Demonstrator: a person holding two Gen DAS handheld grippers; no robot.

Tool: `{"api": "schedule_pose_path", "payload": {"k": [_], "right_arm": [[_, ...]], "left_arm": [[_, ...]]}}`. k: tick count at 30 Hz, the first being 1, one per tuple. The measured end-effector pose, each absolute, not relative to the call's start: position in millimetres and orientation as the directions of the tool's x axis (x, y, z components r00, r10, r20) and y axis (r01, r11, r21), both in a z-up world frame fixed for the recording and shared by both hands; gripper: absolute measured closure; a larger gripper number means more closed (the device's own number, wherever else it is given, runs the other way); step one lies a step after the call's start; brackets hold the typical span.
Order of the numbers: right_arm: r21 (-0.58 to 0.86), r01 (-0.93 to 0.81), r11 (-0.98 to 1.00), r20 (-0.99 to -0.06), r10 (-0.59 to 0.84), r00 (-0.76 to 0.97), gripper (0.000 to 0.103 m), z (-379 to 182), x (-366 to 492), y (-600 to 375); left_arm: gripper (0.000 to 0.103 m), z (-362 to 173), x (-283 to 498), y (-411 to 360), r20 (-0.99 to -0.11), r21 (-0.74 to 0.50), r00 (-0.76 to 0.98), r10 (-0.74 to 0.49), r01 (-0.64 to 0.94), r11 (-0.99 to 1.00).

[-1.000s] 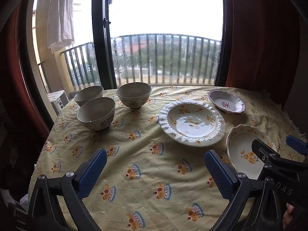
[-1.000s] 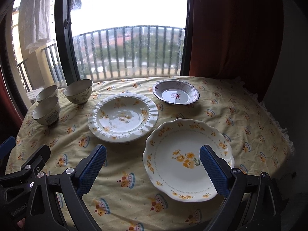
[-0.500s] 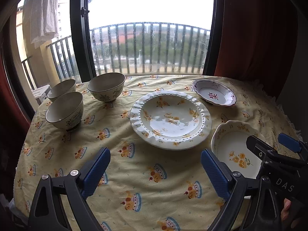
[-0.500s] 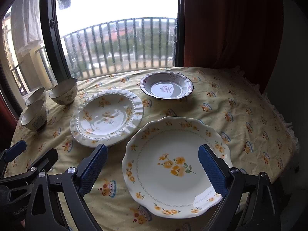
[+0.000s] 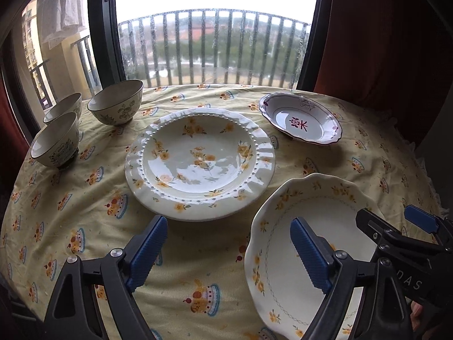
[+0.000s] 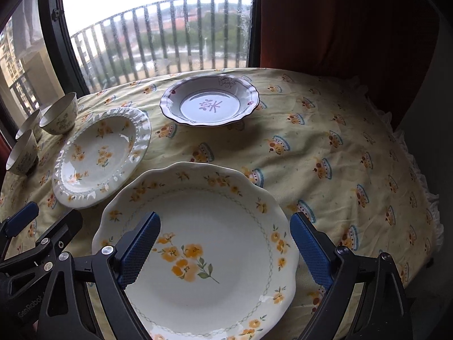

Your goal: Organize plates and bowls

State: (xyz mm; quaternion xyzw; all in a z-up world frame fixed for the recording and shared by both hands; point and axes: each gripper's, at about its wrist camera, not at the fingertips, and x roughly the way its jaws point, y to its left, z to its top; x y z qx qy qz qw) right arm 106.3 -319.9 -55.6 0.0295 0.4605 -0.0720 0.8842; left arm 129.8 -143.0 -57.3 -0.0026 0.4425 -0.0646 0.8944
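Observation:
A scalloped plate with yellow flowers (image 6: 209, 243) lies at the table's near edge, right under my open right gripper (image 6: 225, 250); it also shows in the left wrist view (image 5: 294, 226). A beaded deep plate (image 5: 199, 161) sits mid-table, also in the right wrist view (image 6: 99, 153). A purple-rimmed dish (image 5: 300, 121) lies behind, also in the right wrist view (image 6: 209, 103). Three bowls (image 5: 116, 102) stand at the far left. My left gripper (image 5: 229, 250) is open and empty above the cloth, between the two yellow-flowered plates.
A yellow patterned tablecloth (image 6: 339, 153) covers the round table. A window with a balcony railing (image 5: 215, 48) and a dark red curtain (image 6: 339, 22) stand behind. The right gripper's body (image 5: 402, 243) shows at the left view's lower right.
Both grippers have moved forward and to the right over the table. The scalloped plate now lies under the right gripper's fingers. No dish has moved.

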Motion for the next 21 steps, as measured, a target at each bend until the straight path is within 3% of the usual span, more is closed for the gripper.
{"api": "schedule_pose_path", "payload": {"k": [12, 21], "right_arm": [[0.021, 0.081, 0.997, -0.879, -0.020, 0.477, 0.014, -89.7, 121.4, -359.0], [0.038, 0.034, 0.999, -0.916, 0.022, 0.401, 0.028, -109.1, 133.3, -361.6]], "left_arm": [[0.033, -93.2, 135.8, -185.7, -0.883, -0.021, 0.468, -0.042, 0.050, 0.999], [0.039, -105.4, 141.8, -200.0, -0.905, 0.029, 0.425, 0.021, 0.013, 1.000]]}}
